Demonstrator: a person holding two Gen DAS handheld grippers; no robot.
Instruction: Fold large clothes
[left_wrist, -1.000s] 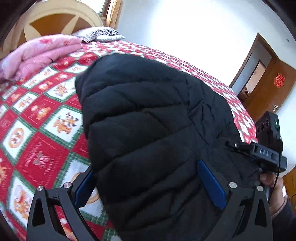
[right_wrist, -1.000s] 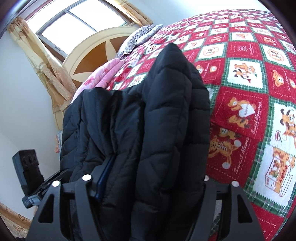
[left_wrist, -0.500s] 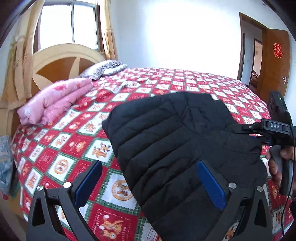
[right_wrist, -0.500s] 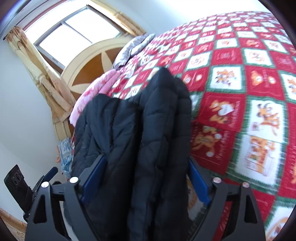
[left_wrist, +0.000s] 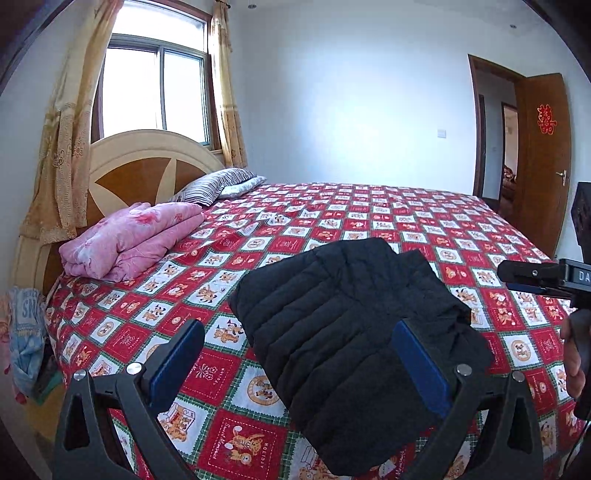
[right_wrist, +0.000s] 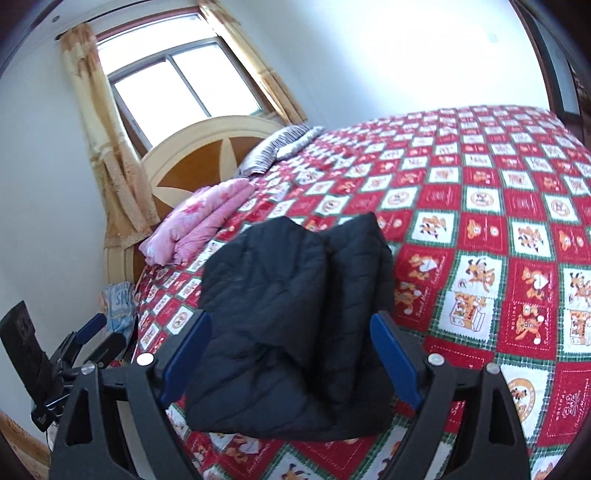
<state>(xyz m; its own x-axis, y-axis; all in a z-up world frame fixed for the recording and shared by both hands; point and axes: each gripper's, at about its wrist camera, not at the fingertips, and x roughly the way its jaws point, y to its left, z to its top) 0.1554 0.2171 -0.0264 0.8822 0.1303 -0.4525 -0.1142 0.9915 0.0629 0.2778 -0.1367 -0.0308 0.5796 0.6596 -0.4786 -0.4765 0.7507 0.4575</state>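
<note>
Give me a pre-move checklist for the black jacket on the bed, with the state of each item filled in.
1. Black jacket folded into a compact bundle on the bedspread: ok.
2. Left gripper open, fingers off the jacket: ok.
3. Right gripper open; its jaws have just been opening, nothing pressed between them: ok.
4. Folded edges lined up: not ok, two lobes stand uneven at the far end.
5. Pink blanket apart from the jacket: ok.
6. Underside of the bundle lying smooth: cannot tell.
</note>
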